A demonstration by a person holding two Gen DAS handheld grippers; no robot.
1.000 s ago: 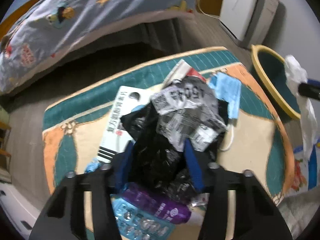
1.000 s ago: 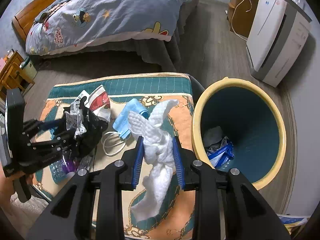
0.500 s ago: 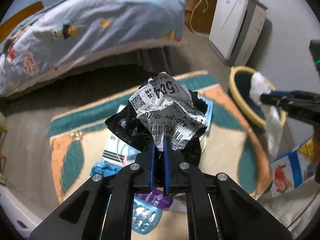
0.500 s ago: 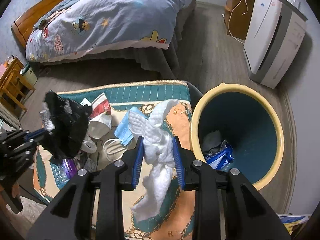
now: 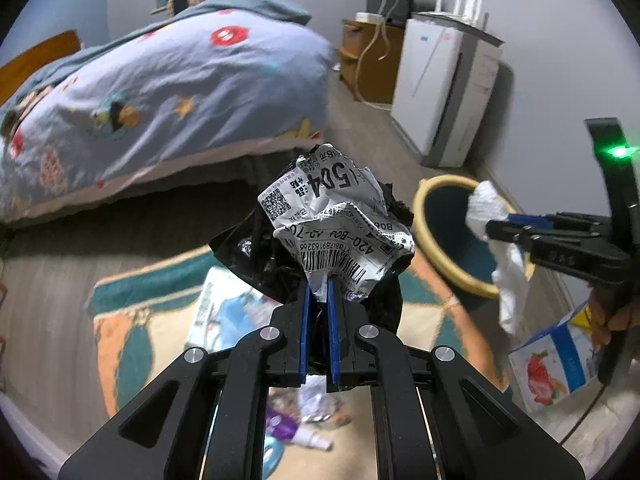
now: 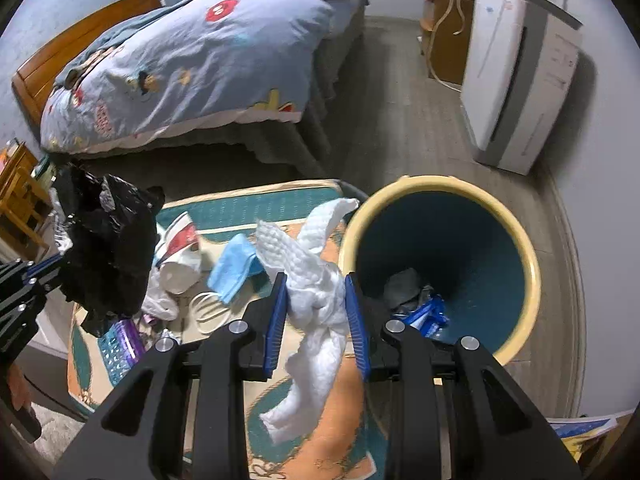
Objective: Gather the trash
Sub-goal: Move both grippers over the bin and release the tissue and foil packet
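The black bag (image 5: 348, 236), with a crumpled printed label on it, is held up in the air above the mat (image 5: 132, 320), left of the bin (image 6: 440, 268); the left gripper (image 5: 318, 300) has its jaws clamped on the bag's lower part. The white tissue (image 6: 316, 300) hangs in the air just left of the bin's yellow rim, one end reaching up toward the rim and the other trailing down over the mat; the right gripper (image 6: 316, 308) has its jaws clamped on its knotted middle. Inside the bin lie a dark wad and blue wrappers (image 6: 424, 312). On the mat left of the bin lie a blue mask (image 6: 234, 266) with white loops, a paper cup (image 6: 180, 256) on its side, and a purple packet (image 6: 122, 342) nearest the left gripper. Beyond the bin stands a white appliance (image 6: 516, 92) against the wall, and beyond the mat a bed (image 6: 180, 64) with a blue quilt. A printed box (image 5: 556, 360) sits on the floor near the bin
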